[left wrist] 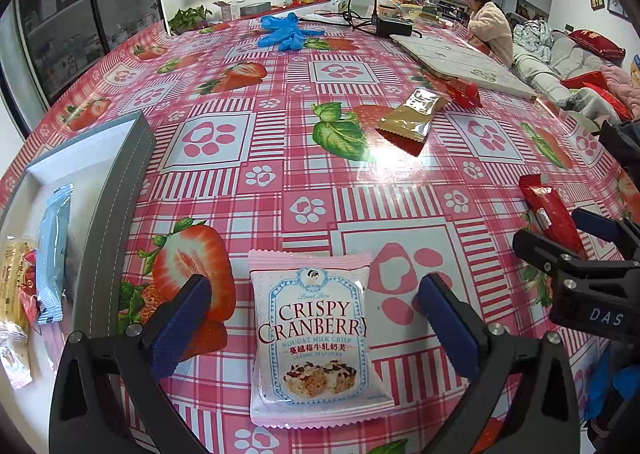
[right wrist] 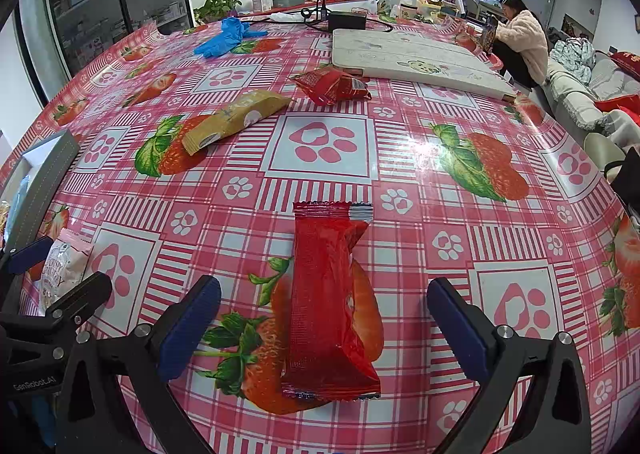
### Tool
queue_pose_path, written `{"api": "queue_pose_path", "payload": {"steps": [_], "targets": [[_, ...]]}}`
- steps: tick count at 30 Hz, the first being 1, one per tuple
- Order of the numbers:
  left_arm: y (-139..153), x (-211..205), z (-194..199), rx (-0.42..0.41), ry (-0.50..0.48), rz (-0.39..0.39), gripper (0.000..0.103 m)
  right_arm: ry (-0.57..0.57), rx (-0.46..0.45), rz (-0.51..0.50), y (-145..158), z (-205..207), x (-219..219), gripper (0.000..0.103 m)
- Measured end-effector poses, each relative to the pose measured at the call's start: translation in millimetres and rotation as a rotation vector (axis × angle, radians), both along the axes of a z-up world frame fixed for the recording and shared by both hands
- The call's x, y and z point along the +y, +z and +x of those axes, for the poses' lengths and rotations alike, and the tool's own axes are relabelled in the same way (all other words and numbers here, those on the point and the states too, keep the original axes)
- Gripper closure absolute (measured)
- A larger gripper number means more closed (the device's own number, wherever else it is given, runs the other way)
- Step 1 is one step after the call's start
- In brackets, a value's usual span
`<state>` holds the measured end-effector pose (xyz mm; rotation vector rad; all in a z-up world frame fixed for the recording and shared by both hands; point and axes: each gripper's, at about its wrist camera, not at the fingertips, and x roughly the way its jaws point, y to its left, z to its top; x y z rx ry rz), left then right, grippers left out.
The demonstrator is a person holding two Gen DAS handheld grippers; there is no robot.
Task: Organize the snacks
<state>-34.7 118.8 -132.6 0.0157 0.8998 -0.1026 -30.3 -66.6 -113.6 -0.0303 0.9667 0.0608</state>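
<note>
A pink Crispy Cranberry packet [left wrist: 316, 338] lies flat on the strawberry tablecloth between the open fingers of my left gripper [left wrist: 316, 328]; the pads do not touch it. A long red snack packet [right wrist: 324, 302] lies between the open fingers of my right gripper [right wrist: 324, 328], also untouched; it shows at the right of the left wrist view [left wrist: 554, 216]. A grey-rimmed white box [left wrist: 116, 190] at the left holds a light blue packet [left wrist: 52, 250] and other snacks. A gold packet [left wrist: 412, 120] and a red bag [right wrist: 332, 86] lie farther back.
A flat white board [right wrist: 416, 58] lies at the back right of the table. Blue gloves [right wrist: 224, 36], a black power adapter [right wrist: 347, 20] and cables sit at the far edge. A person [right wrist: 520, 42] sits beyond the table on the right.
</note>
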Motion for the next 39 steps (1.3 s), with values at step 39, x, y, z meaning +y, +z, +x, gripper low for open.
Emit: {"api": "queue_pose_path", "payload": {"steps": [39], "targets": [[-0.6, -0.4, -0.3, 0.0, 0.001, 0.0, 0.0, 0.014, 0.015, -0.002, 1.5, -0.2, 0.5, 0.0]]}}
